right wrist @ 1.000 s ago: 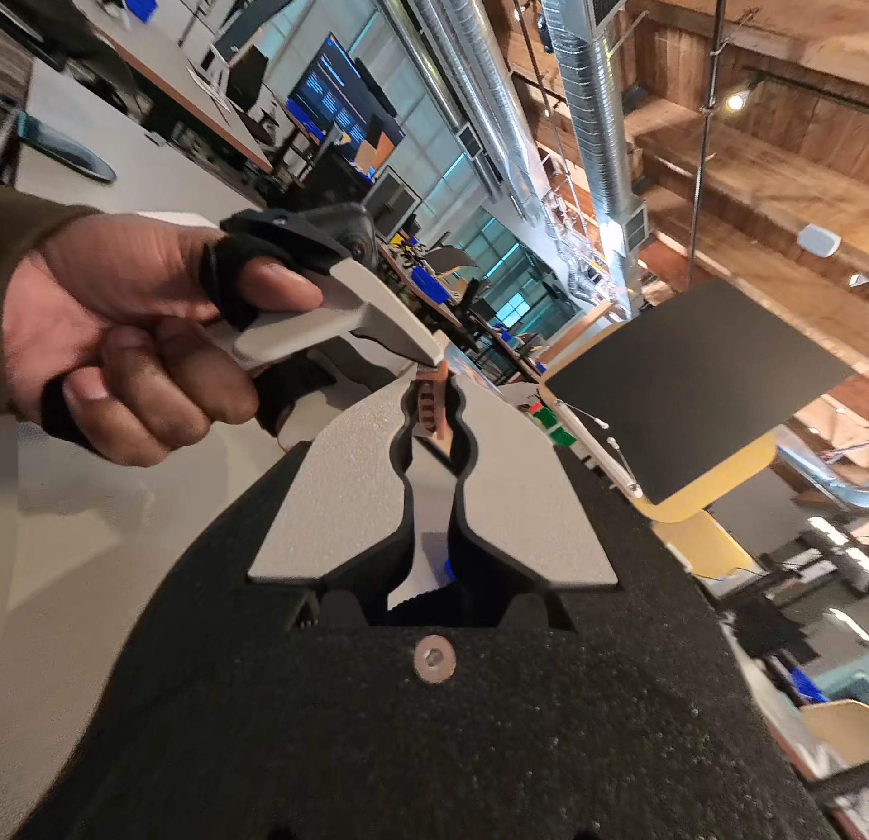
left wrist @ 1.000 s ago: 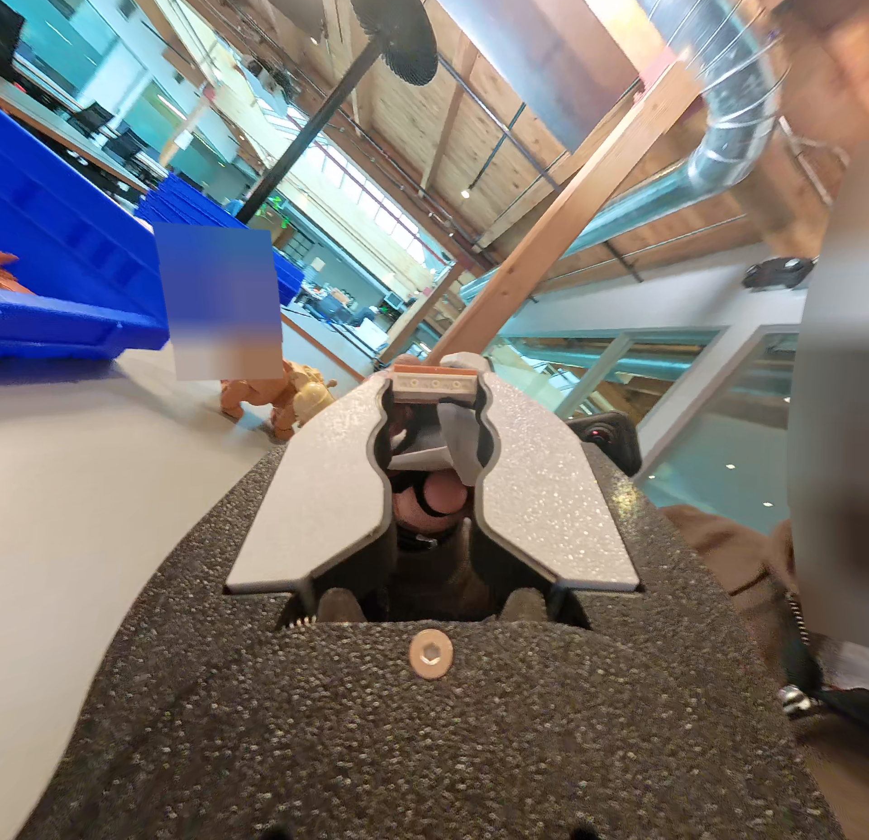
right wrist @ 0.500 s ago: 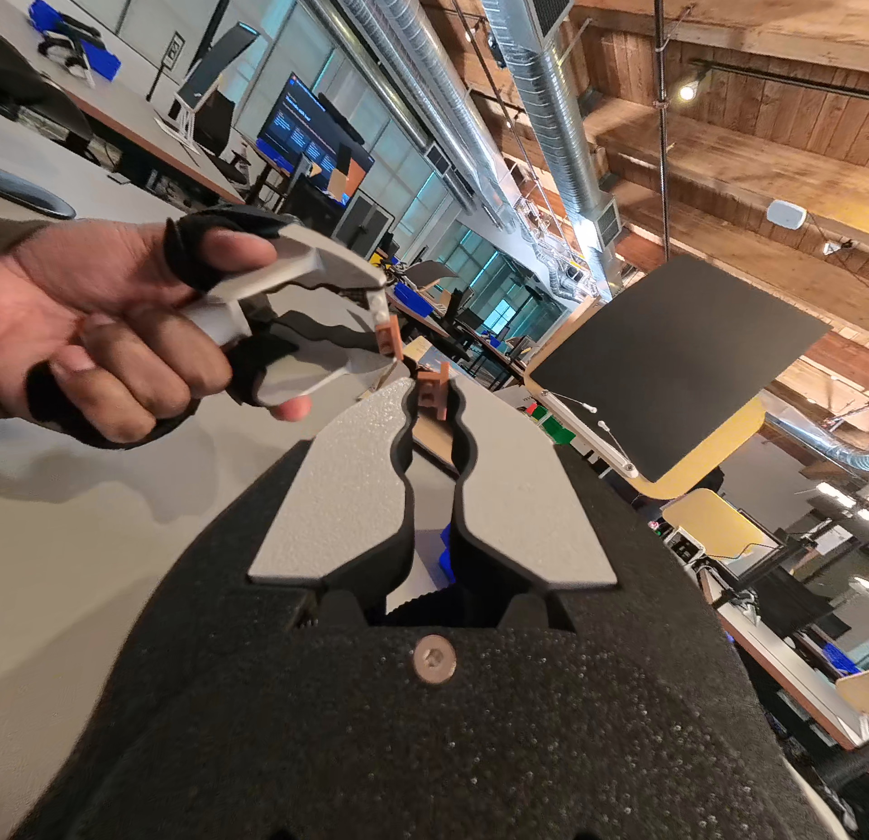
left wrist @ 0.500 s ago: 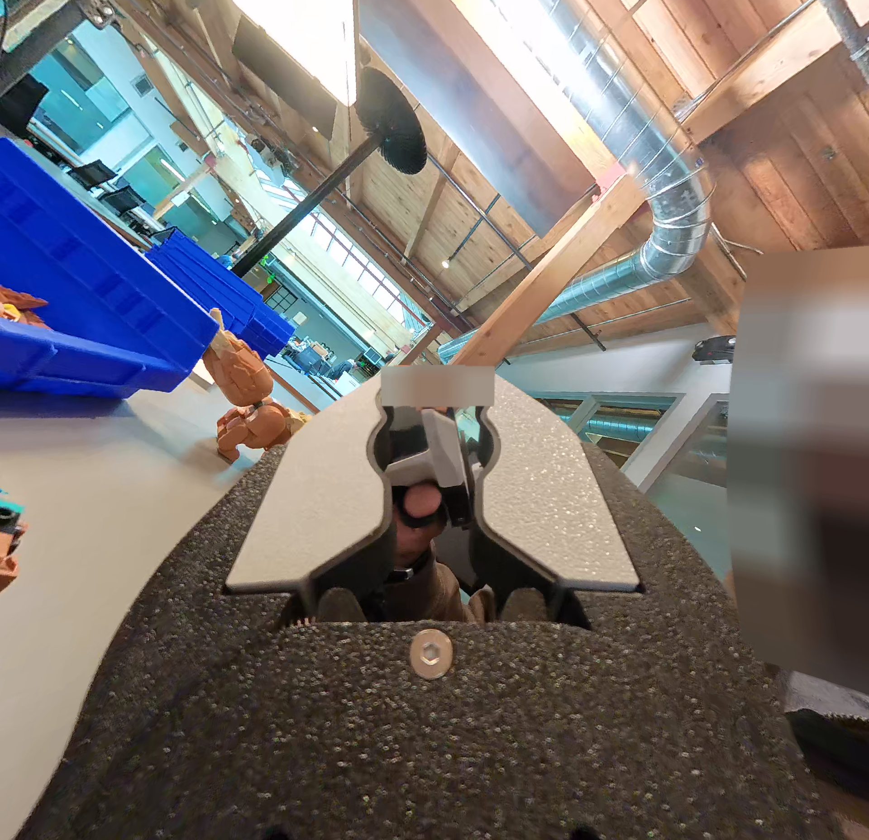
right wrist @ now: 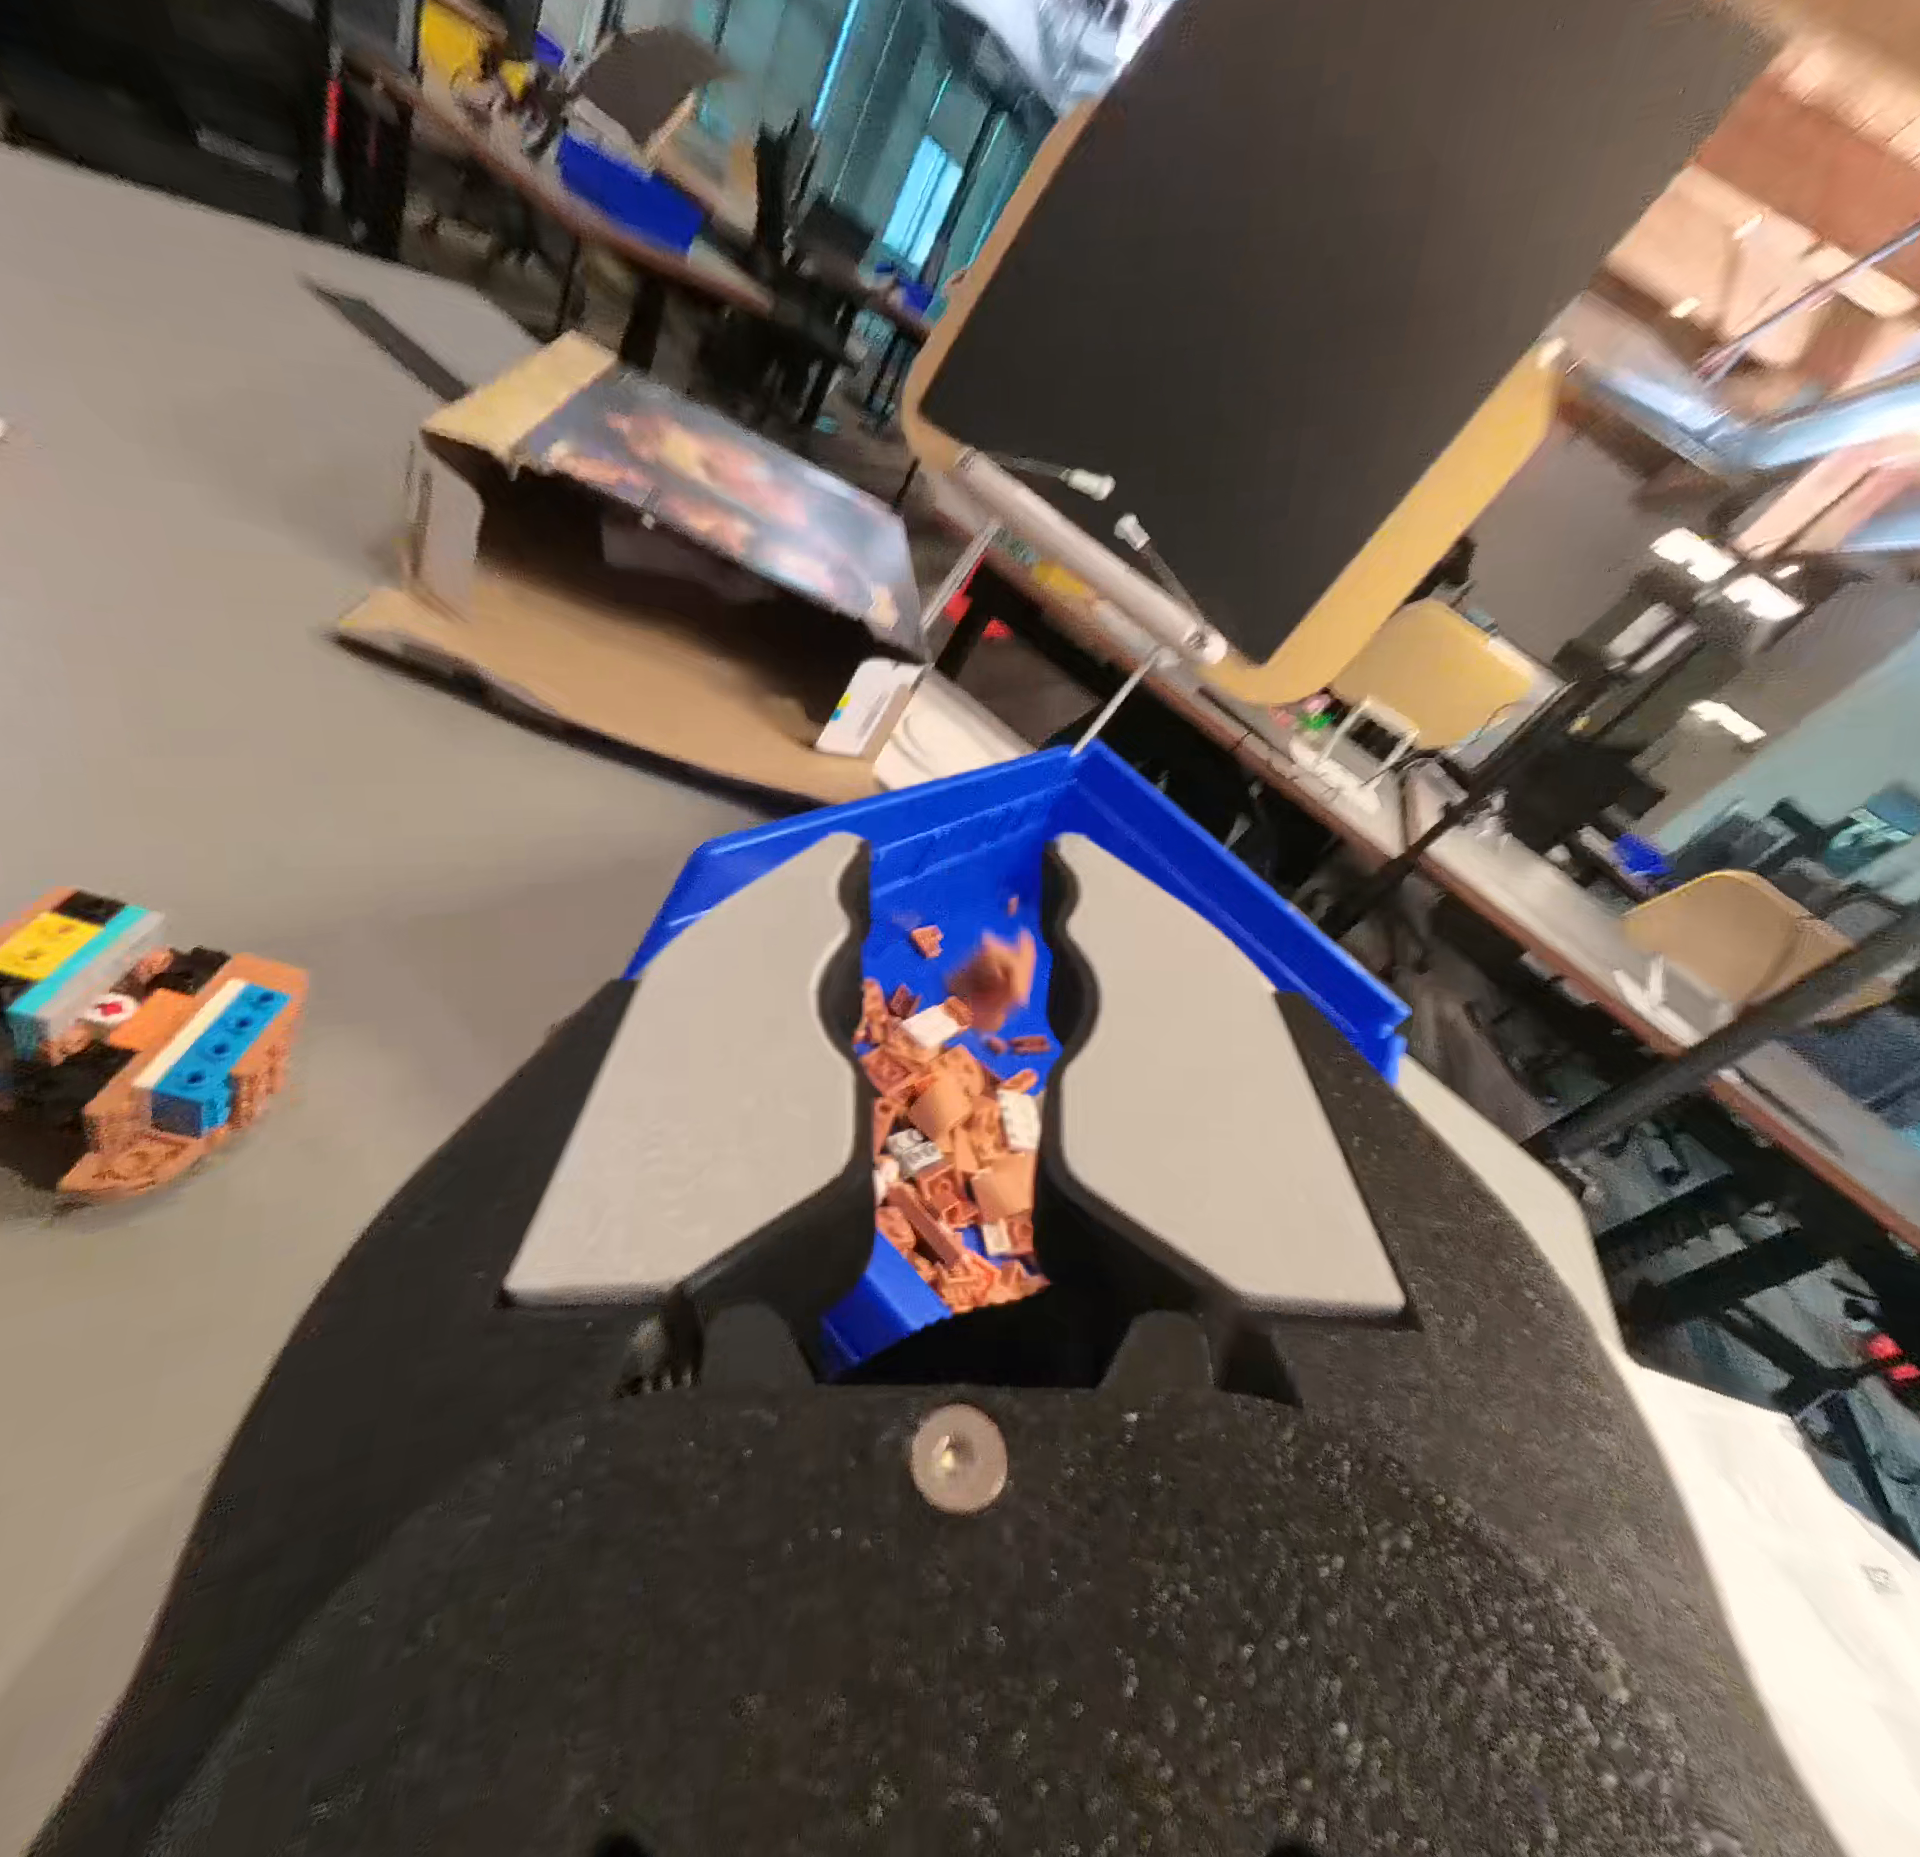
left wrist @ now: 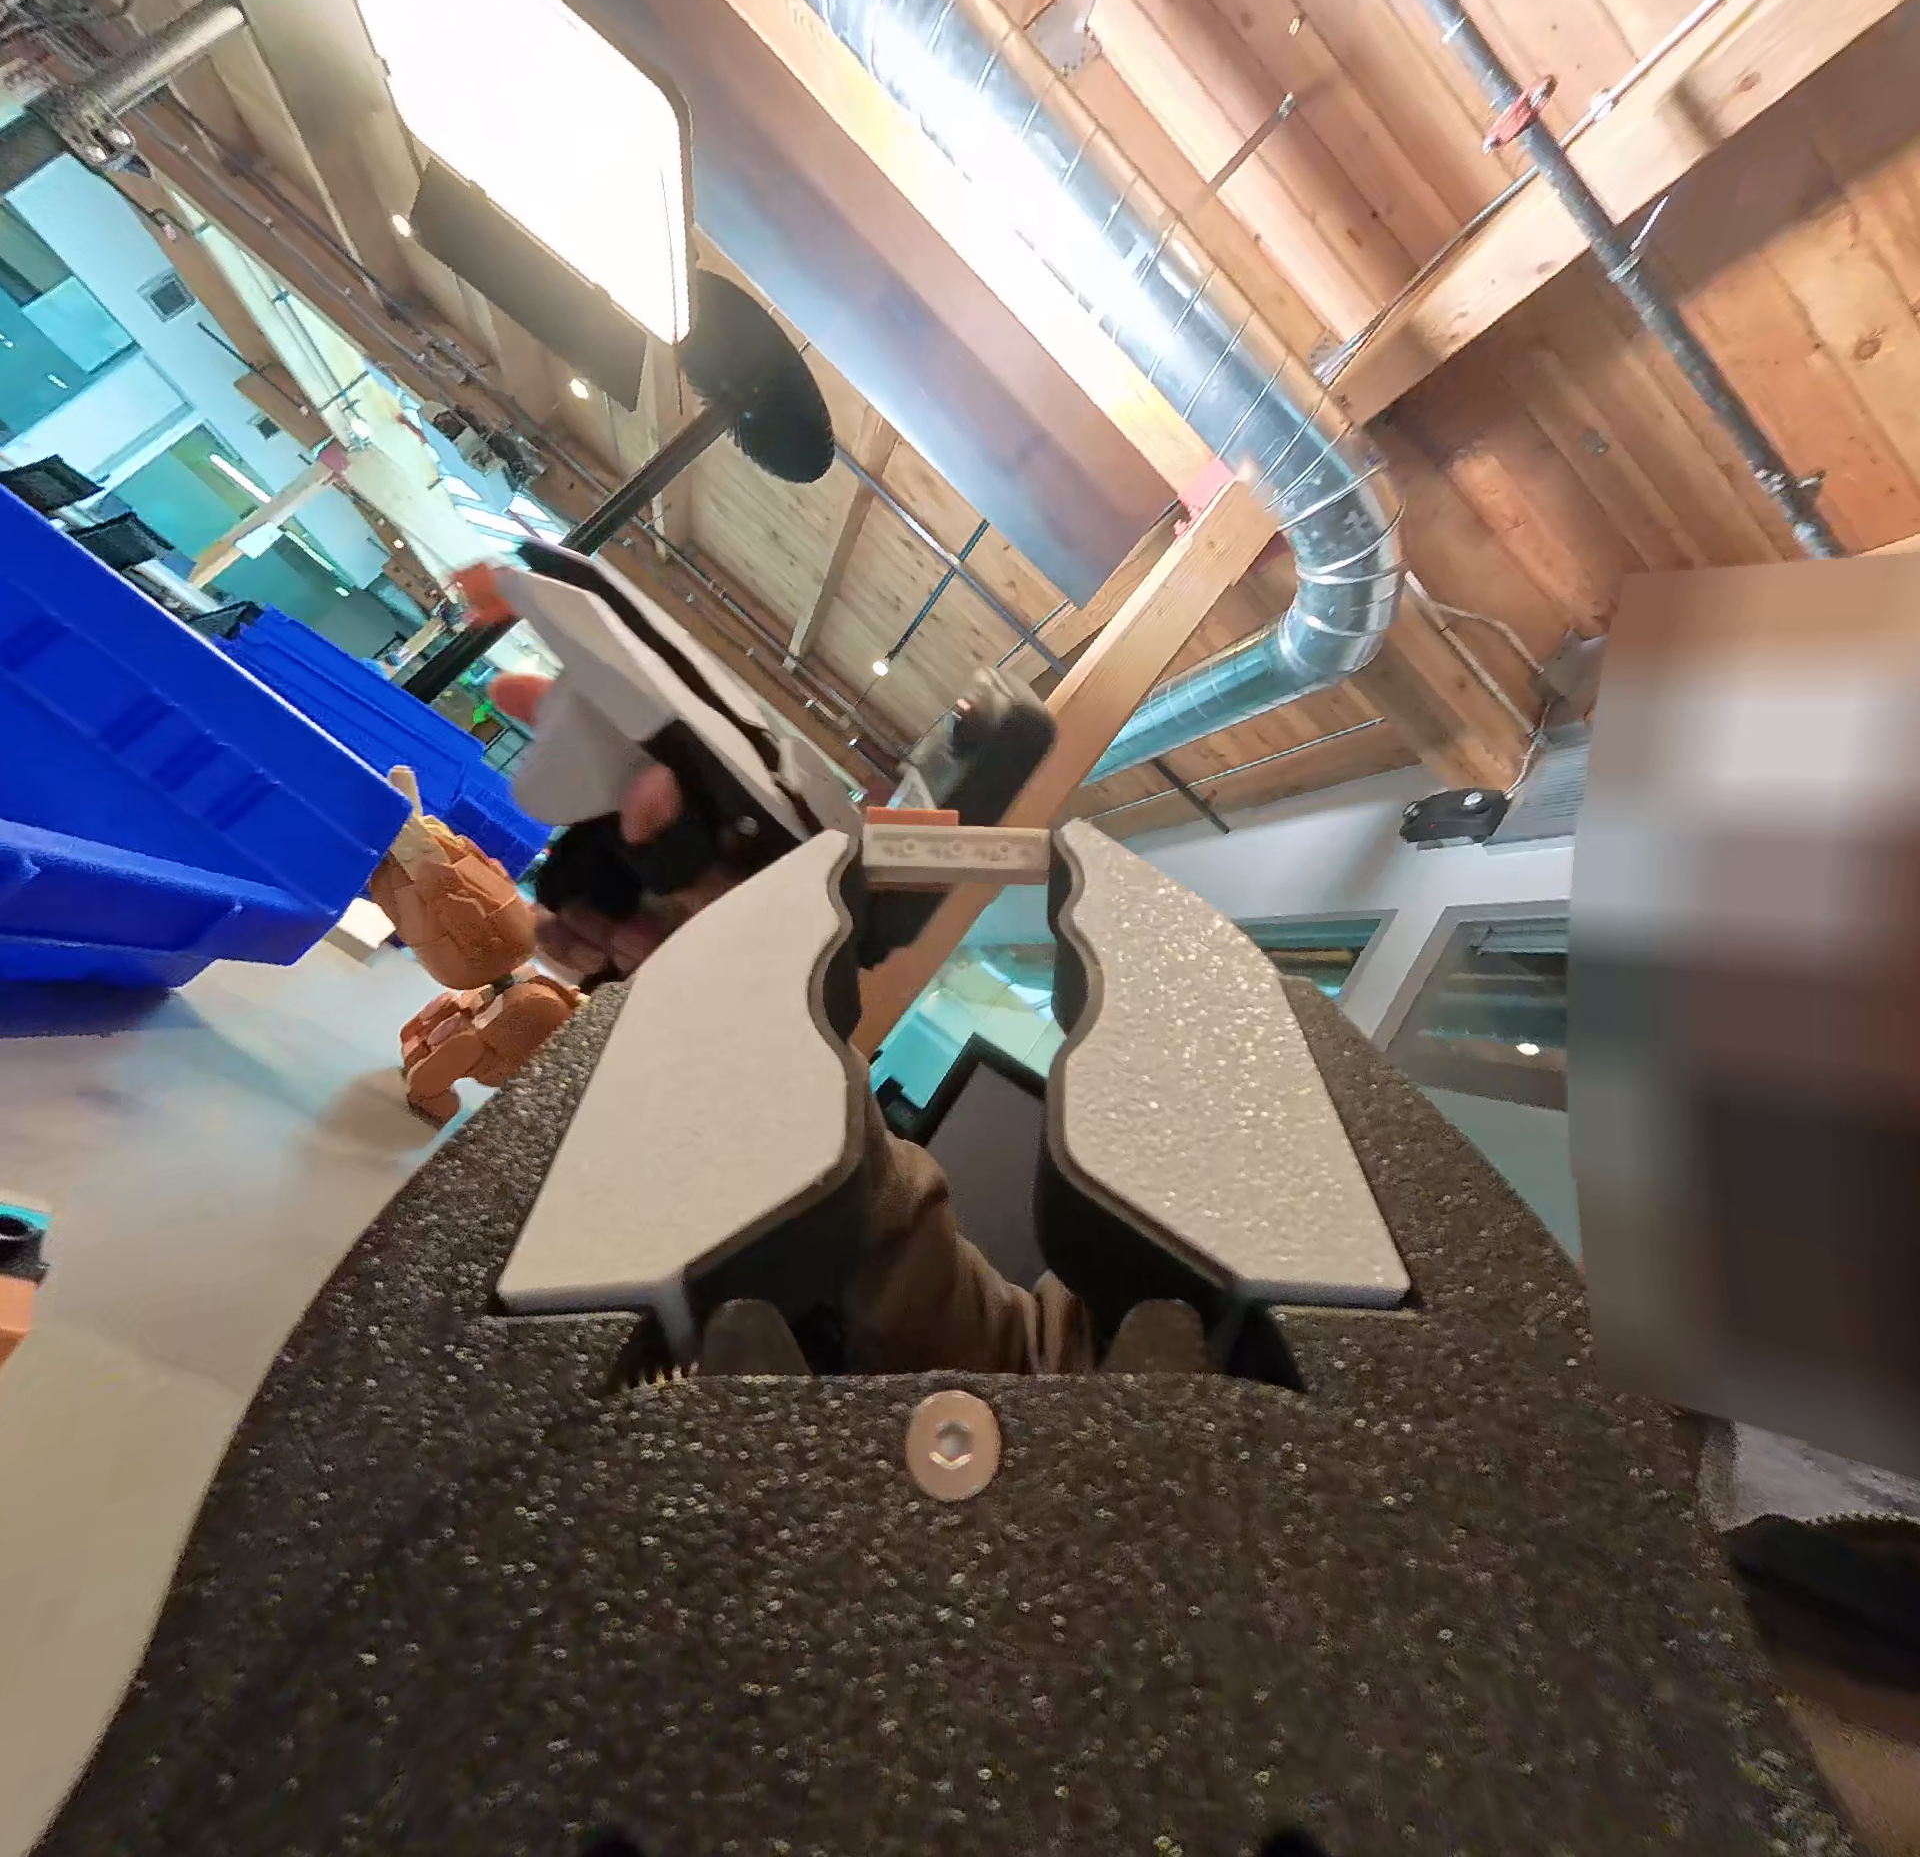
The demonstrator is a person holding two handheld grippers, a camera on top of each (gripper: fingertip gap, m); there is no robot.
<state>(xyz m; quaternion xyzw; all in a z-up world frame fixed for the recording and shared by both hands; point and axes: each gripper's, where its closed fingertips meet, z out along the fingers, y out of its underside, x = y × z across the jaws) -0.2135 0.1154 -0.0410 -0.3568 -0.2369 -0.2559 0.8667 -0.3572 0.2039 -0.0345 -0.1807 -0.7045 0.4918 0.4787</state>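
Observation:
My left gripper (left wrist: 956, 857) is shut on a short grey plate (left wrist: 951, 853) with a small orange brick on top, held across its fingertips and raised toward the ceiling. The right gripper, in a person's hand, shows in the left wrist view (left wrist: 623, 685) up and to the left, apart from it. In the right wrist view my right gripper (right wrist: 958, 872) is open above a blue bin (right wrist: 1226, 903) of loose orange and white bricks. A blurred orange brick (right wrist: 995, 968) is in the air between the fingers, over the pile.
A multicoloured brick model (right wrist: 135, 1038) sits on the grey table (right wrist: 260, 664) to the left. An open cardboard box (right wrist: 644, 519) lies behind, a black board (right wrist: 1330, 280) hangs above. Blue bins (left wrist: 156, 789) and a brown brick figure (left wrist: 468, 934) stand left of my left gripper. To reach the brown brick figure (left wrist: 468, 934) in a straight line is about 20 cm for my right fingers, about 25 cm for my left.
My right gripper swung away from the left one, down over the blue bin, and opened; its orange brick has left the fingers. My left gripper keeps hold of the grey plate.

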